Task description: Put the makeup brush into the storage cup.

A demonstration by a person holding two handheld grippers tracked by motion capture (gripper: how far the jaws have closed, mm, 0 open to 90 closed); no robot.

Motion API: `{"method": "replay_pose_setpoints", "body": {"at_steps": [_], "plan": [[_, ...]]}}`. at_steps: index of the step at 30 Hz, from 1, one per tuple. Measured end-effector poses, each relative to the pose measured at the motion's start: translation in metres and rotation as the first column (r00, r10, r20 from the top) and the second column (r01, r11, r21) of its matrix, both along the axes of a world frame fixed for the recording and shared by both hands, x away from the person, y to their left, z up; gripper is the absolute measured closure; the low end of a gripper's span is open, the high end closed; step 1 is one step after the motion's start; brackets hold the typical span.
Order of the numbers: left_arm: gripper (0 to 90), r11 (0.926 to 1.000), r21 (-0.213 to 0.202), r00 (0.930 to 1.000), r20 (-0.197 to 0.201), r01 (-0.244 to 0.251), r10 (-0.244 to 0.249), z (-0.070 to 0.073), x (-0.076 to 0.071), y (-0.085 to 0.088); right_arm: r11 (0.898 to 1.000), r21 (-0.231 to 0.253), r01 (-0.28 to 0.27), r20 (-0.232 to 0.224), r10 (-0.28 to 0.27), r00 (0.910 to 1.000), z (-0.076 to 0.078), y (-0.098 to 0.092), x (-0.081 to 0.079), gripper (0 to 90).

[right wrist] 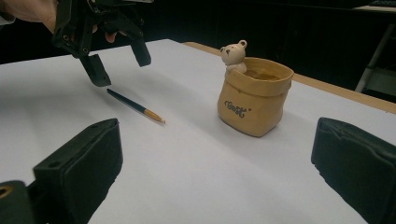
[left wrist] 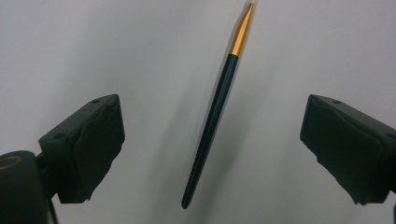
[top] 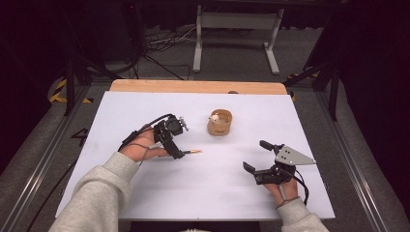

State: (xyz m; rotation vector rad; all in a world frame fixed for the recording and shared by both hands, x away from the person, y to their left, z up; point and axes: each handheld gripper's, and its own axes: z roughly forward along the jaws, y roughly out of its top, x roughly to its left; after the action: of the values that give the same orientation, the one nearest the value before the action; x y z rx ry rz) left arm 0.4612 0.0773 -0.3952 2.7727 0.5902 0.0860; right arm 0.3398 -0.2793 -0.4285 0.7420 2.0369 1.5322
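Straddling slim brush (left wrist: 212,121) (gold ferrule)

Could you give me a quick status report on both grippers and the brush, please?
Left gripper open, fingers straddling brush, not touching. Right gripper open, idle. Brush flat on table. Bear pot apart, nothing blocking.

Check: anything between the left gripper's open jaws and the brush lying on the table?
Nothing visible. The left gripper hangs open right over the brush, which lies flat on the bare white table between the jaws. The bear pot stands well aside.
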Motion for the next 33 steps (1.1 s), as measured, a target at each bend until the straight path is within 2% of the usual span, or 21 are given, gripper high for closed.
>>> {"method": "replay_pose_setpoints", "body": {"at_steps": [5,14,20,27,33], "plan": [[9.5,1.0000,-0.006,1.0000,0.000,0.005,-0.005,-0.002,0.000,-0.001,1.000,-0.003,0.001,-0.001,-0.001,1.0000,0.000,0.000,0.000,2.1],[13.3,0.9993,0.007,0.9991,-0.023,0.037,-0.037,-0.009,0.000,-0.005,1.000,-0.002,0.002,-0.002,-0.002,1.0000,0.000,0.000,0.000,2.1],[15.4,0.9993,0.007,0.9990,-0.024,0.037,-0.037,-0.012,0.001,-0.006,1.000,-0.002,0.001,-0.002,-0.001,1.0000,0.000,0.000,0.000,2.1],[23.0,0.9979,0.031,0.9975,-0.044,0.057,-0.055,-0.016,0.001,-0.009,1.000,0.000,-0.001,-0.006,0.001,1.0000,0.000,0.000,0.000,2.1],[28.3,0.9974,0.048,0.9979,-0.039,0.054,-0.053,-0.020,0.001,-0.012,1.000,0.001,-0.001,-0.006,0.001,1.0000,0.000,0.000,0.000,2.1]]}}
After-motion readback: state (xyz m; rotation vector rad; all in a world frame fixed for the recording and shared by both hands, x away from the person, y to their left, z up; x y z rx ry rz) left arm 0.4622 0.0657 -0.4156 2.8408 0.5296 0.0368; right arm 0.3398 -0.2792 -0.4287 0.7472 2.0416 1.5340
